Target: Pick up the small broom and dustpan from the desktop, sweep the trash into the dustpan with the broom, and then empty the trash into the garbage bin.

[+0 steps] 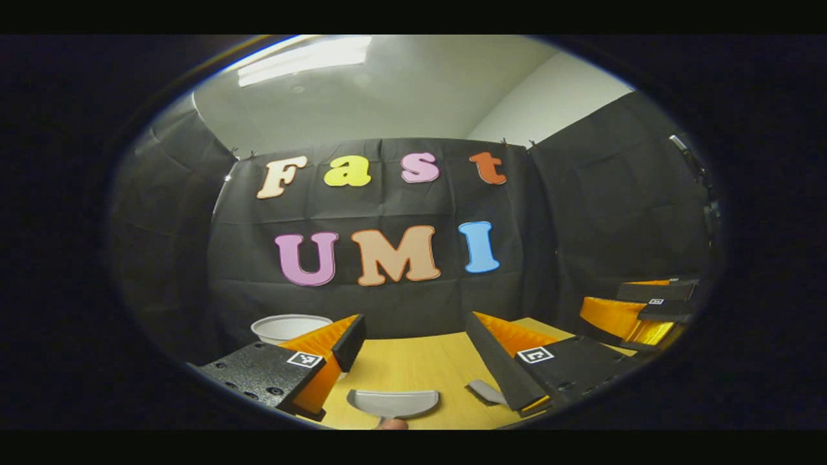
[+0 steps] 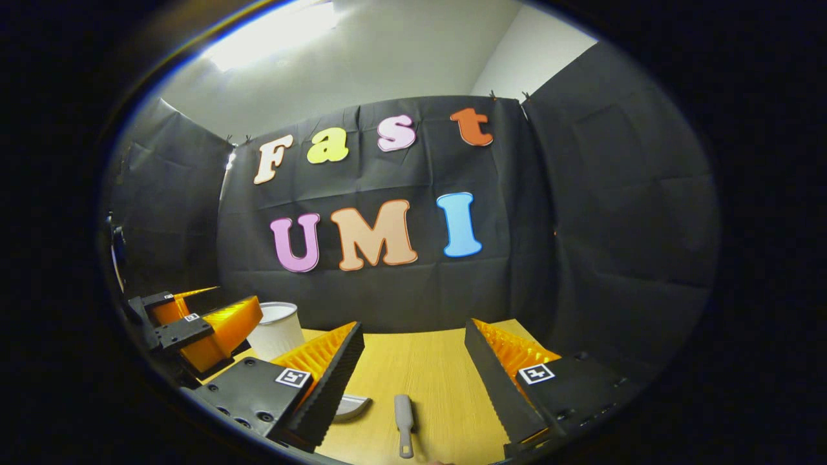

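Over on the far left of the desktop (image 2: 426, 368) stands the white garbage bin (image 1: 289, 327), back near the cloth wall, waiting for later. Moving in from there, my left gripper (image 1: 413, 349) hangs above the wood with its jaws spread wide and nothing between them, and the grey dustpan (image 1: 394, 403) lies flat on the desk right below that gap, toward my near edge. Just right of the pan, a grey end of the small broom (image 1: 484, 391) peeks out beside my right-hand finger. Farther right again, seen from the left gripper view, my other tool floats at the edge. That's my right gripper (image 2: 413, 352), also gaping wide and empty, and in the right gripper view the broom lies lengthwise on the desk below and between its fingers, the dustpan's rim off to its left. (I can't make out any trash from here.) So I judge this is the very first step: pick-up, nothing grasped yet. Next, I reckon, both tools must drop toward the desk, left straddling the pan's handle, right straddling the broom's handle, then close firmly before lifting.
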`<state>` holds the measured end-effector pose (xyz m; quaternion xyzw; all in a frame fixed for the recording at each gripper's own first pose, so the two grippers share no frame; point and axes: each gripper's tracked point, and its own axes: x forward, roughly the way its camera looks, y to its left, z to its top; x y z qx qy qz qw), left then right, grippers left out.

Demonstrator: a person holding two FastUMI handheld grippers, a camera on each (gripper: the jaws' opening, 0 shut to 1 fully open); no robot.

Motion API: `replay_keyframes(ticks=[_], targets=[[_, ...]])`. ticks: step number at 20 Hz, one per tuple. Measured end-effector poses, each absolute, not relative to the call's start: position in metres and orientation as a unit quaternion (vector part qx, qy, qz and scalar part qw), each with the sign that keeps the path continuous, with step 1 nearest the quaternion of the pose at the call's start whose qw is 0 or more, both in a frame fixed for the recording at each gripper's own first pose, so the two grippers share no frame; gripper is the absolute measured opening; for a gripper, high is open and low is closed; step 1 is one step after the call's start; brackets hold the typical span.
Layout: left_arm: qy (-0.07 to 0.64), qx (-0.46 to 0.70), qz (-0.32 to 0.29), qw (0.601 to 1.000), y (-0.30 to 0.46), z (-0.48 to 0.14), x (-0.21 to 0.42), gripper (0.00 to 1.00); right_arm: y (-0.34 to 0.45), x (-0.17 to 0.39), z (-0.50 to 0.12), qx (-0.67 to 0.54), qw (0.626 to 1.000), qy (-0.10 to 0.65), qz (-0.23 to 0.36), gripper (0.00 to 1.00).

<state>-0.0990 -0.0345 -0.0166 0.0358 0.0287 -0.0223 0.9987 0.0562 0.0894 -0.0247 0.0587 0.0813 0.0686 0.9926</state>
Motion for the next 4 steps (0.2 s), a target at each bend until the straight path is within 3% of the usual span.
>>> replay_keyframes(ticks=[4], targets=[[0.020, 0.036, -0.046, 0.998, -0.0381, -0.0153, -0.1005, 0.93, 0.0939, 0.0424, -0.0209, 0.047, 0.994, 0.081, 0.051, 1.00]])
